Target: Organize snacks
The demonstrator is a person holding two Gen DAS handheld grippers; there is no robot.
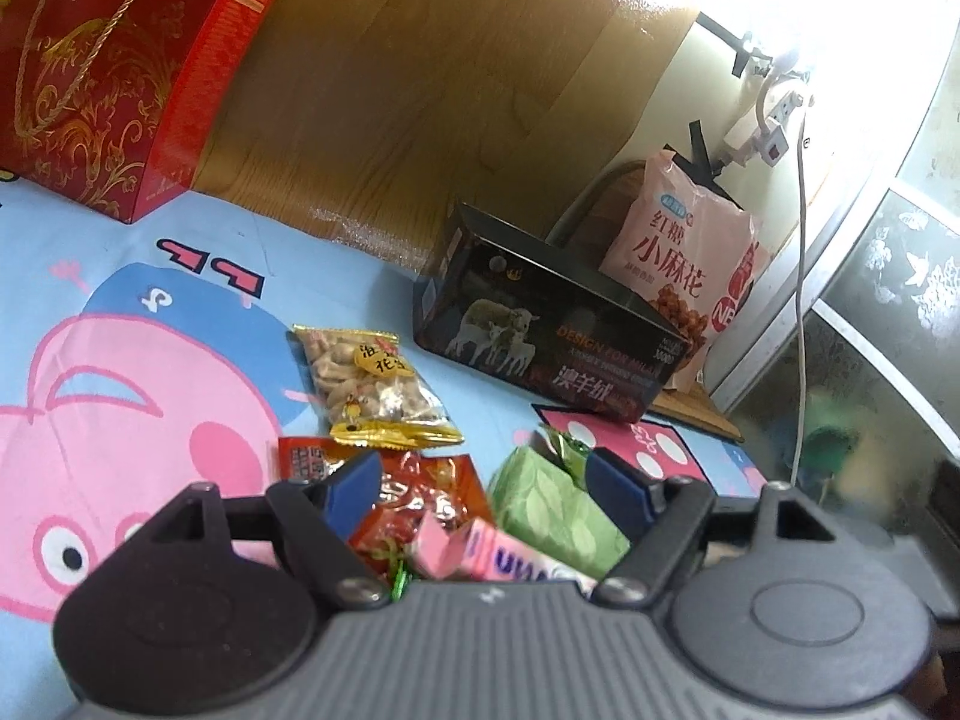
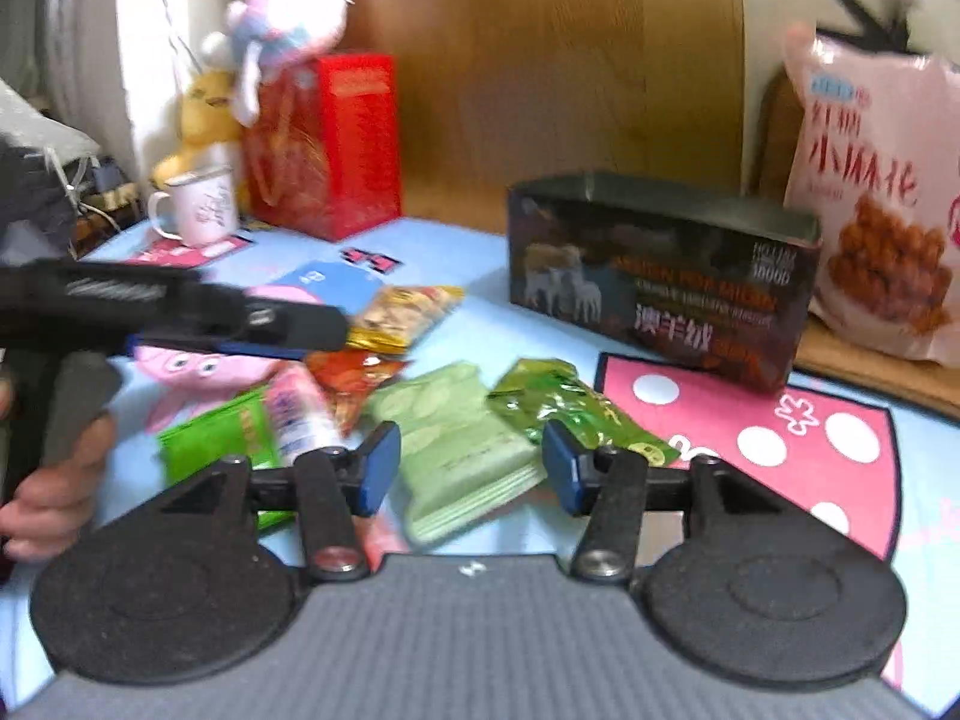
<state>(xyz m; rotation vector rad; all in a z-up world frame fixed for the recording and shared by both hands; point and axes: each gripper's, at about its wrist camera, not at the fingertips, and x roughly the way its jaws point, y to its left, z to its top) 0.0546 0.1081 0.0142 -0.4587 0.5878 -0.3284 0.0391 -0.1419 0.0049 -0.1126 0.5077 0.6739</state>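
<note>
Snack packets lie heaped on the blue cartoon-print cloth (image 1: 150, 276): a clear peanut bag (image 1: 375, 384), a red-orange foil pack (image 1: 420, 498) and a pale green leaf-print pack (image 2: 456, 450). Left gripper (image 1: 486, 483) and right gripper (image 2: 471, 465) both hover over them, jaws apart and empty; the black rectangular box (image 2: 660, 276) stands behind.

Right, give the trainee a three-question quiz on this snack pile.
1. True or false: the right tongs are clamped on a packet.
2. Which snack lies nearest the dark sheep-print box: A peanut packet, B shiny green packet, C pink carton?
3. What stands behind that box, at the wall?

Key: 1 false; 2 B; 3 the pink bag of fried dough twists.
</note>
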